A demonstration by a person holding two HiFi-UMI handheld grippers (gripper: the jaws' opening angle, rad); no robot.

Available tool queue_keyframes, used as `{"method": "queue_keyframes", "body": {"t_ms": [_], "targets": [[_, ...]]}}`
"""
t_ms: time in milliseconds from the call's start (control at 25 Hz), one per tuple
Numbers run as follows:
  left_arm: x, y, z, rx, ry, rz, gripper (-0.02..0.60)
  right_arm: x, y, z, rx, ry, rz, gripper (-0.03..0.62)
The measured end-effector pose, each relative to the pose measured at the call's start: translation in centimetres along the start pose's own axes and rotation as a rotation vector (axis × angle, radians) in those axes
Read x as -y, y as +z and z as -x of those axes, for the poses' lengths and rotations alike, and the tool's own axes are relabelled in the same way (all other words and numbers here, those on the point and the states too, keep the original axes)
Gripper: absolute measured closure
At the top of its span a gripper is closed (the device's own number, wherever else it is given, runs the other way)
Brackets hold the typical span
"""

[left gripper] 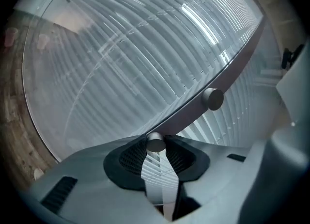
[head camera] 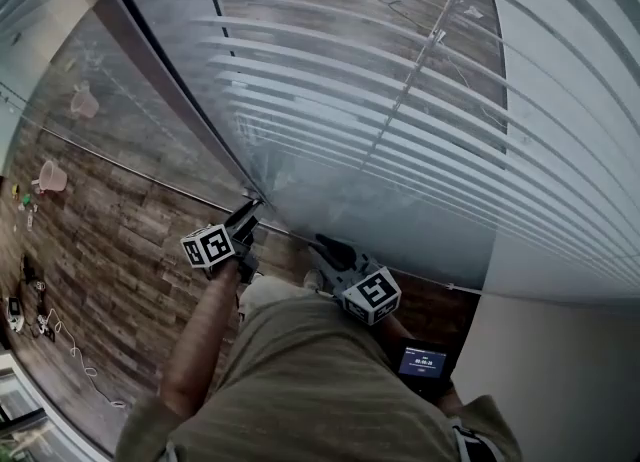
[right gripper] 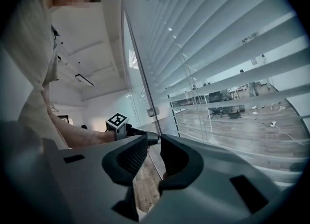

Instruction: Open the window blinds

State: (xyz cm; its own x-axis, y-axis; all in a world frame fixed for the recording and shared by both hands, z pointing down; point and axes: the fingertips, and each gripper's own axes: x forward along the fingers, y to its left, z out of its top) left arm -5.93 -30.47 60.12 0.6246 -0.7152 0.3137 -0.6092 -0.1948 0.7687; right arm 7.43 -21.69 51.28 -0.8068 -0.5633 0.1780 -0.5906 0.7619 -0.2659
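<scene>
Wood-look flooring (head camera: pixel 110 250) and a glass partition (head camera: pixel 350 212) fill the head view, with the white blinds (head camera: pixel 420 140) sweeping across the upper right of the frame. At lower centre of the left gripper view, the left gripper (left gripper: pixel 156 152) is clamped on a small round knob (left gripper: pixel 155 142), pinched right at the pad tips. That knob sits on a grey metal bar (left gripper: pixel 235 75) that slants up to the right. A second knob (left gripper: pixel 212 98) stands further along it, with slats behind. The right gripper (right gripper: pixel 153 145), lower centre of its own view, has its jaws slightly apart with nothing between them, near the glass. Slats at the right of that view are tilted enough to see through. Here's the risk: the hold looks shallow on a smooth knob, so a twist could slip the pads off. Turning too far would likely tip the slats shut the other way.
</scene>
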Motion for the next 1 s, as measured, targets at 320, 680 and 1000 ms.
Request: {"method": "queue_keyframes", "body": {"t_ms": [320,680,1000], "targets": [[0.2,0.5,0.1,0.002,0.045,-0.086,0.446,-0.2,0.6,0.0,-0.006,0.001,0.001,0.510],[2.3,1.5,1.4,0.013,0.123,-0.356,0.434,-0.2,0.7,0.2,-0.002,-0.008,0.008,0.510],[8.7,5.7,3.2,0.155,0.015,-0.345,0.388,-0.3,0.9,0.0,-0.012,-0.004,0.013,0.510]]}}
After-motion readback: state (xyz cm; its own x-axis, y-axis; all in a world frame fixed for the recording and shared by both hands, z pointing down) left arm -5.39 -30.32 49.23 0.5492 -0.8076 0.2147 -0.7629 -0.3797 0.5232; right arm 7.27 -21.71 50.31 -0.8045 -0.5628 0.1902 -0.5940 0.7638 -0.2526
